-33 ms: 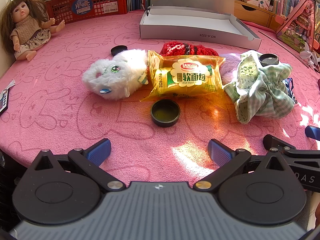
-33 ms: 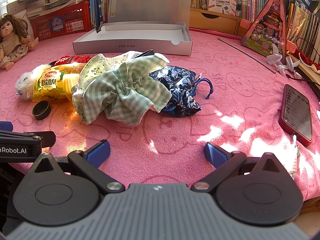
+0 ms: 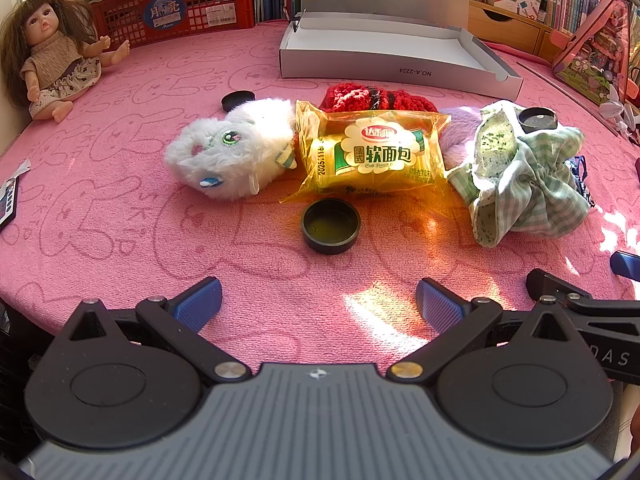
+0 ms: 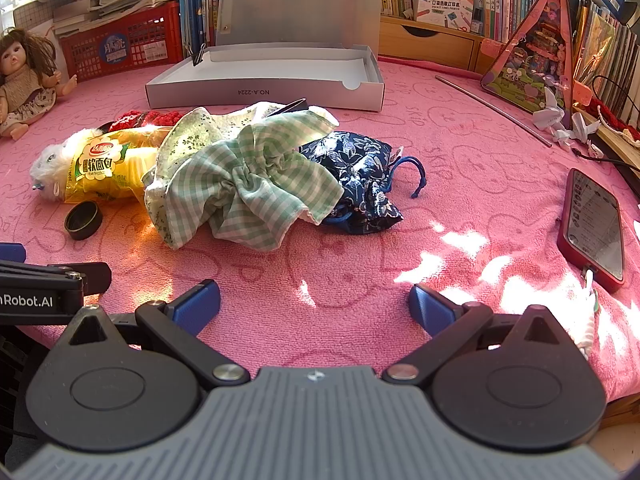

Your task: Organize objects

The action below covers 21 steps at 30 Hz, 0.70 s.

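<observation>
- A pink towel-textured cloth [image 3: 120, 200] printed with rabbit outlines covers the counter; bookshelves, a red plastic crate [image 3: 176, 12] and a seated doll [image 3: 52, 52] line the far and left edges.
- A row of things to organize lies across the middle: a white fluffy plush toy [image 3: 232, 148], a glossy yellow bread packet [image 3: 372, 156] touching it, a red knitted piece [image 3: 376, 98] behind the packet, a crumpled green gingham drawstring bag [image 4: 248, 184], and a dark blue floral pouch [image 4: 360, 176] tucked against the bag's right side.
- A round black cap [image 3: 331, 225] sits open side up just in front of the packet; a second black cap [image 3: 236, 98] lies behind the plush toy, and a small black jar [image 3: 537, 119] rests at the gingham bag's far edge.
- An open white cardboard box [image 4: 264, 92], shallow and empty (lid propped upright), stands behind the row.
- A red-cased phone [image 4: 594, 224] lies near the counter's right edge.
- The left gripper [image 3: 318, 304] and right gripper [image 4: 314, 302] each hover over the near edge, blue ribbed fingers spread wide with nothing between them.
- Bare cloth stretches between the grippers and the row, and between the pouch and the phone.
</observation>
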Tool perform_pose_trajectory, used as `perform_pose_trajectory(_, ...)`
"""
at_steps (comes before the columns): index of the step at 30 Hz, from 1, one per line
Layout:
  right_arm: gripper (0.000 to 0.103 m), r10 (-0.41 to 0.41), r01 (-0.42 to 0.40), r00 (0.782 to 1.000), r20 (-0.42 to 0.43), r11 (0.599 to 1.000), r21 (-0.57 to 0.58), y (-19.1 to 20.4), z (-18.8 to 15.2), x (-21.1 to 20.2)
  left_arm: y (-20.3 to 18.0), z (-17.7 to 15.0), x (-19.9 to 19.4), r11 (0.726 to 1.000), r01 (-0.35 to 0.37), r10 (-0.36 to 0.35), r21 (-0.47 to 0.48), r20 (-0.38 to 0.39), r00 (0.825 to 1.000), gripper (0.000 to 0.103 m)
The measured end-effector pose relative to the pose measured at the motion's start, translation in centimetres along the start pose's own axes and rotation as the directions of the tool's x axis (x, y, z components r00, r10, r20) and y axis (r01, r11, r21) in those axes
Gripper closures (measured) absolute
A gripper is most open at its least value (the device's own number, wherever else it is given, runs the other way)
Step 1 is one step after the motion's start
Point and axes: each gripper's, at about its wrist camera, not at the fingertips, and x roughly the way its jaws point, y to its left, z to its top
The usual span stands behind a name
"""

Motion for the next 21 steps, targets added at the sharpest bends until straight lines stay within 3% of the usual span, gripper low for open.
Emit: perform_pose_trajectory(21,0.000,-0.001,0.001,1.000,0.008,1.000,0.001,-0.29,-0.22,0.15,0.00,0.00,0.00,1.000,0.000,0.000,0.000,0.002,1.000,0.000)
